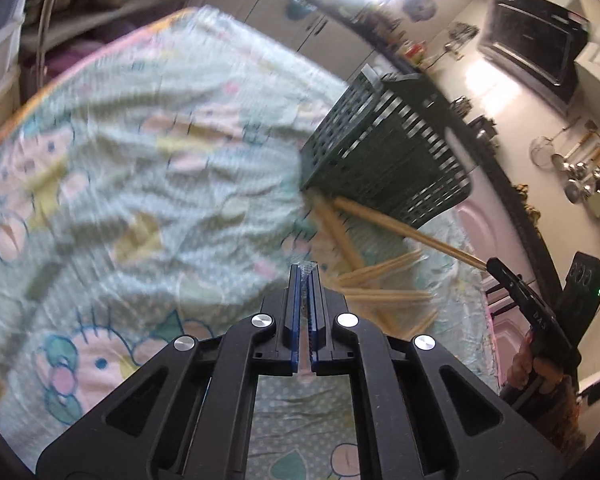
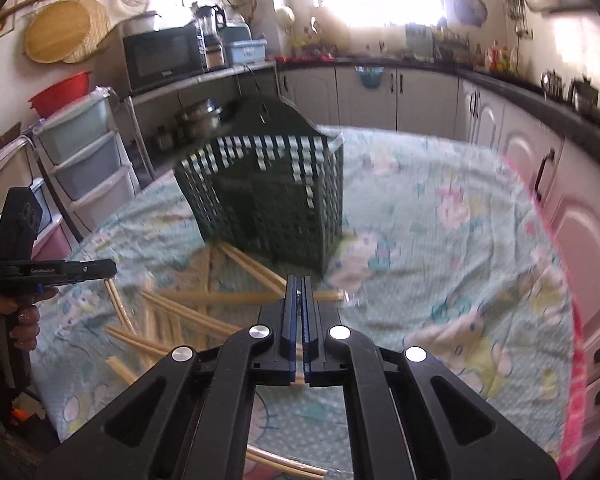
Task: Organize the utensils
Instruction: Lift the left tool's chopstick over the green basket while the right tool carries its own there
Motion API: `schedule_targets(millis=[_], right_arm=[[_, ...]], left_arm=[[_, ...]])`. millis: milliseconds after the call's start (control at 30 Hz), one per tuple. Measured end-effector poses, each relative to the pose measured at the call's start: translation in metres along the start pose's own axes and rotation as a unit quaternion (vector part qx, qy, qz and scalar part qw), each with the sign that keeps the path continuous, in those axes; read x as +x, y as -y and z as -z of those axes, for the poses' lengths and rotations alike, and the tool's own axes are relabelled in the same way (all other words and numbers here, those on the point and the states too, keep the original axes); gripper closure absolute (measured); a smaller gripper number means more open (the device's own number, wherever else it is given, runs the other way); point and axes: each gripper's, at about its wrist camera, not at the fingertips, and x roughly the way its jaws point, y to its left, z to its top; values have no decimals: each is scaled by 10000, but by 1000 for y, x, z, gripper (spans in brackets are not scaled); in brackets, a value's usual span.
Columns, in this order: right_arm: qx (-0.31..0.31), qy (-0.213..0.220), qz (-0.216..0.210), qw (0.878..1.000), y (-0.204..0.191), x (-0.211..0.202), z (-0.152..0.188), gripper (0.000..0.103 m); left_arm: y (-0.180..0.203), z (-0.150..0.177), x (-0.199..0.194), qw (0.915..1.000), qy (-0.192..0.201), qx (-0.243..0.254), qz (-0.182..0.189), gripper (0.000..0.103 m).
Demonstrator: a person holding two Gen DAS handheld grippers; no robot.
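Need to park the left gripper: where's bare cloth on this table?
Bare tablecloth lies right of the green basket, toward the cabinet-side edge. Crowded: loose chopsticks before the basket, between both shut grippers, the right gripper holding one.

L tongs (image 1: 305,270) closed, nothing between them, over cloth-covered worktop (image 1: 140,152). Green basket (image 1: 388,160) ahead-right, w/ chopsticks (image 1: 364,280) scattered just below it. R tongs (image 1: 490,266) at right edge grip one chopstick (image 1: 408,230) by its end.
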Motion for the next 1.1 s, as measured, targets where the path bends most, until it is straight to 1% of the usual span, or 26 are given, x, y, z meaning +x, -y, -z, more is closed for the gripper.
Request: schedule_targets(millis=[100,200,433,700,900,1033,1100], right_arm=[[-203,204,-18,9996,-13,-14,-16,101],[-372,333,-49,9987,-24,-23,-28,101],[-768,537,-68,9956,-46,-40,-53,101],[-1080,591,82,9924,-64,-53,-70,101],[-1321,628,171,9891,-73,-67,-86,101],[-1460,703,406,9860,-76,-82,-104,101],[-1485,745,492,9849,-77,-88,-110,101]], left_arm=[[5,-12,-17,9993,294,207,-35,102],[9,-20,-30,9981,499,342,-110,102],[24,-43,-57,9940,865,658,-99,102],[70,-70,-77,9860,1121,1215,210,102],[98,-92,-89,9799,1262,1475,463,102],[116,-108,-98,9744,1427,1651,537,102],[129,-118,-104,9702,1547,1778,569,102]])
